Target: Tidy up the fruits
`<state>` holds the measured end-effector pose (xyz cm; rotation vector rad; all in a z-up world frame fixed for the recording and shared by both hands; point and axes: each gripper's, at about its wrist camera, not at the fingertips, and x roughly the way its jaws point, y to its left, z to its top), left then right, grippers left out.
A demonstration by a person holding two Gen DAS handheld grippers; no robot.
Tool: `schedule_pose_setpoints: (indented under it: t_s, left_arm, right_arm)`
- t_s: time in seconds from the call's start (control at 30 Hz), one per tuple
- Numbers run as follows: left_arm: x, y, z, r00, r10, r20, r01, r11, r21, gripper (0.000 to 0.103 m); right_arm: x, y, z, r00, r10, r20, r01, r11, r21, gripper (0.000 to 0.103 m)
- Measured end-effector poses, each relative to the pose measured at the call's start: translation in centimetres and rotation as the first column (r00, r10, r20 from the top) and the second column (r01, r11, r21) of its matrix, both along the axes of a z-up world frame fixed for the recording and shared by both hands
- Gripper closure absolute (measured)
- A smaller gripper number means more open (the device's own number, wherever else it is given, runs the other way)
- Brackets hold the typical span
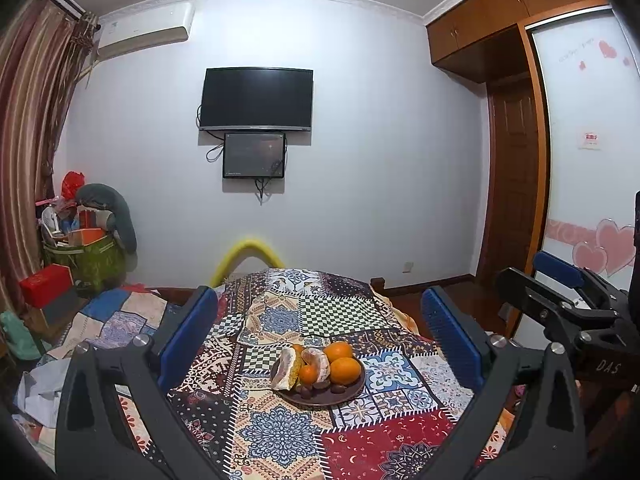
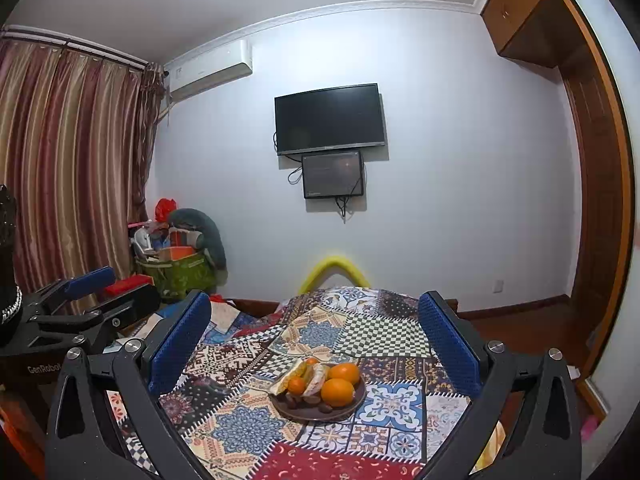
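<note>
A dark round plate sits on a tabletop spread with a patchwork cloth; beyond the plate a yellow chair back rises at the far edge, with a wall-mounted TV above it, and nothing lies between plate and grippers. The plate holds two oranges, a small tangerine, peeled pomelo pieces and some dark nuts. The left gripper and right gripper both hover short of the plate with jaws released wide, the fruit framed between and below their blue pads.
</note>
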<state>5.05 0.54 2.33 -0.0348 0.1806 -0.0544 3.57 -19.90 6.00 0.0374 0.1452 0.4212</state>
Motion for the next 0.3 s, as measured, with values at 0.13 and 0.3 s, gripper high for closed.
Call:
schedule_pose_setpoints:
  t_s: [0.13, 0.3]
  left_arm:
    - [-0.03, -0.01, -0.05, 1.000, 0.002, 0.000, -0.002, 1.000, 0.001, 0.000]
    - [0.24, 0.24, -0.18, 1.000, -0.005, -0.006, 0.005, 1.000, -0.005, 0.000]
  right_arm:
    - [-0.03, 0.00, -0.02, 1.000, 0.000, -0.001, 0.000, 1.000, 0.001, 0.000]
    - [0.14, 0.00, -0.16, 1.000, -0.007, -0.004, 0.007, 1.000, -0.001, 0.000]
